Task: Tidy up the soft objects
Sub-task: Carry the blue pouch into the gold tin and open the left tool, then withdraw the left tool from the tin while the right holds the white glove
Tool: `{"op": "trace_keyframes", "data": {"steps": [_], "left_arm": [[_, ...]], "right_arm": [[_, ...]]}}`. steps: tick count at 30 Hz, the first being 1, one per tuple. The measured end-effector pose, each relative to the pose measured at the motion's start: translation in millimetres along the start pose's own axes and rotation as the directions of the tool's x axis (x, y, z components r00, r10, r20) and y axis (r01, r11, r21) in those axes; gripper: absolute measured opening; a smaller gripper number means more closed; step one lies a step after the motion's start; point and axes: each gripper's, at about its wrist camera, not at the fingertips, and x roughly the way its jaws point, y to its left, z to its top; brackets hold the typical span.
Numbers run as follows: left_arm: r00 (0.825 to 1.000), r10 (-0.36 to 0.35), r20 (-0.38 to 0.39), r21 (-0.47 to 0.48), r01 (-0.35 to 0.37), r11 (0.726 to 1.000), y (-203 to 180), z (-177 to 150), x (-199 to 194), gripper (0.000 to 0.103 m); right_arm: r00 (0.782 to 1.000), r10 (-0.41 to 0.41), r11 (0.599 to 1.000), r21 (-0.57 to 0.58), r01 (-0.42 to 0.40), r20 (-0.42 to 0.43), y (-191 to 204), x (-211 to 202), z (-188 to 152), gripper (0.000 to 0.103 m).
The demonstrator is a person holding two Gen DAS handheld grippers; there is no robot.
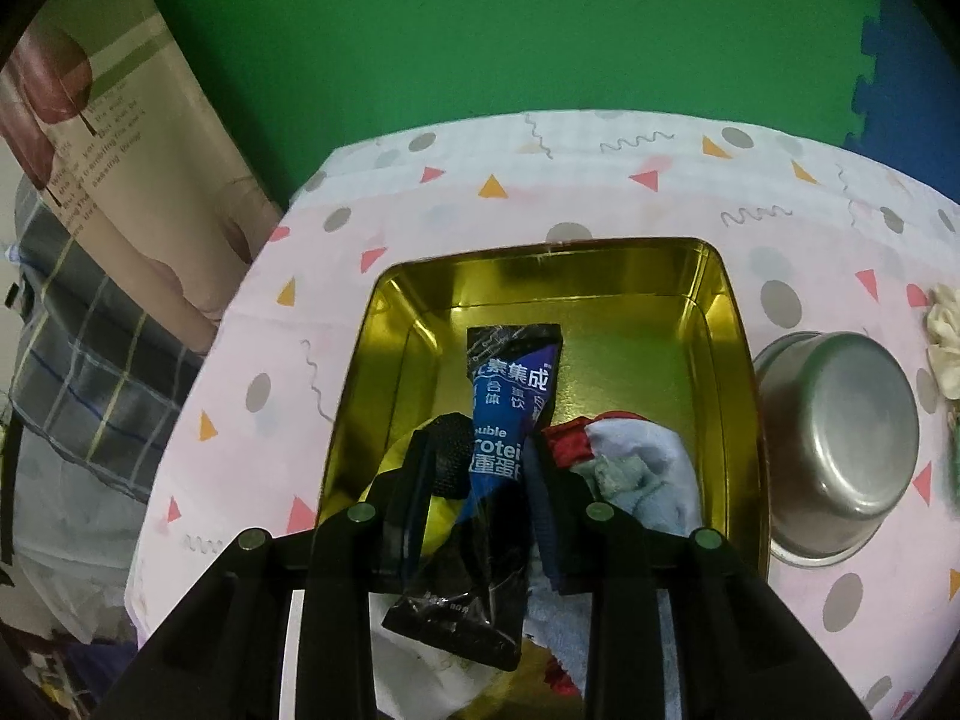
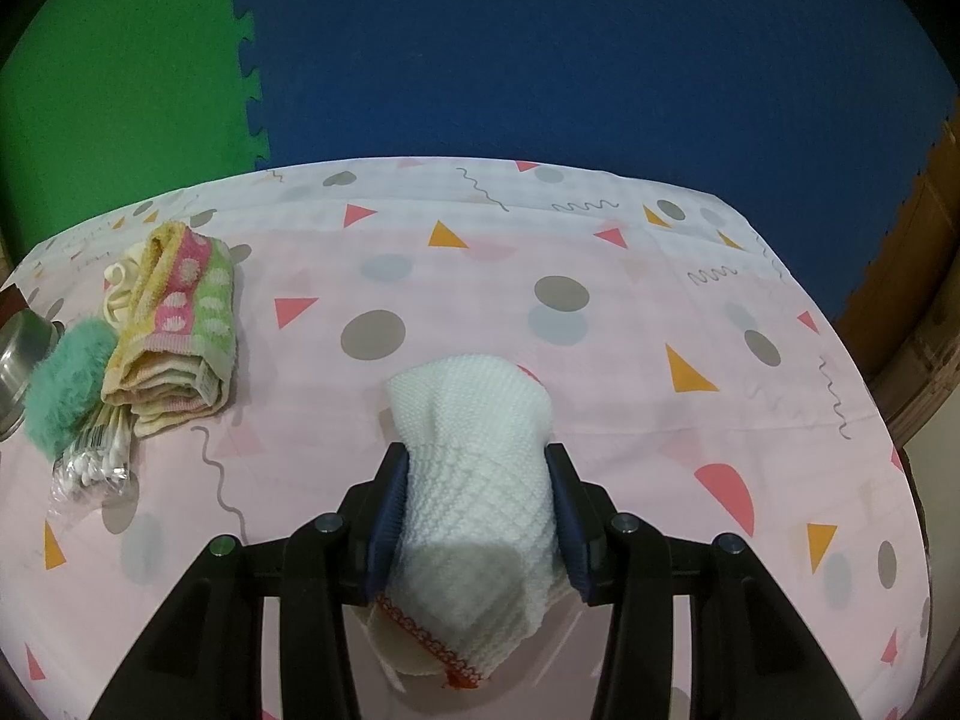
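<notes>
Gripping a blue protein sachet [image 1: 501,420] lengthwise, top pointing away over the gold tin [image 1: 729,324], the left gripper [image 1: 480,468] clamps; the right gripper [image 2: 477,480] pinches a white knitted cloth [image 2: 474,438] above open tablecloth [image 2: 660,300].

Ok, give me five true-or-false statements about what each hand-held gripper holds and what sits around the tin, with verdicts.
1. The left hand-held gripper grips a blue sachet over the gold tin. True.
2. The tin is empty. False: cloth items lie in its near end.
3. The right hand-held gripper holds a white knitted cloth. True.
4. The metal bowl stands inside the tin. False: it is on the tablecloth beside the tin.
5. The striped towel is unfolded flat. False: it lies folded, next to a green puff and cotton swabs.
</notes>
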Motion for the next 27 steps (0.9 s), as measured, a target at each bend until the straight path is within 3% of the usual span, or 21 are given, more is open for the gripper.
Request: {"op": "trace_keyframes", "data": {"steps": [14, 27], "left_arm": [[0.989, 0.01, 0.147, 0.015, -0.012, 1.0, -2, -15, -55, 0.057], [0.972, -0.003, 0.235, -0.013, 0.007, 1.0, 2, -36, -100, 0.064]], "right_arm": [[1.0, -0.01, 1.0, -0.008, 0.01, -0.001, 1, 0, 0, 0.046], [1.0, -0.014, 1.0, -0.013, 0.014, -0.002, 1, 1, 1, 0.047]]}}
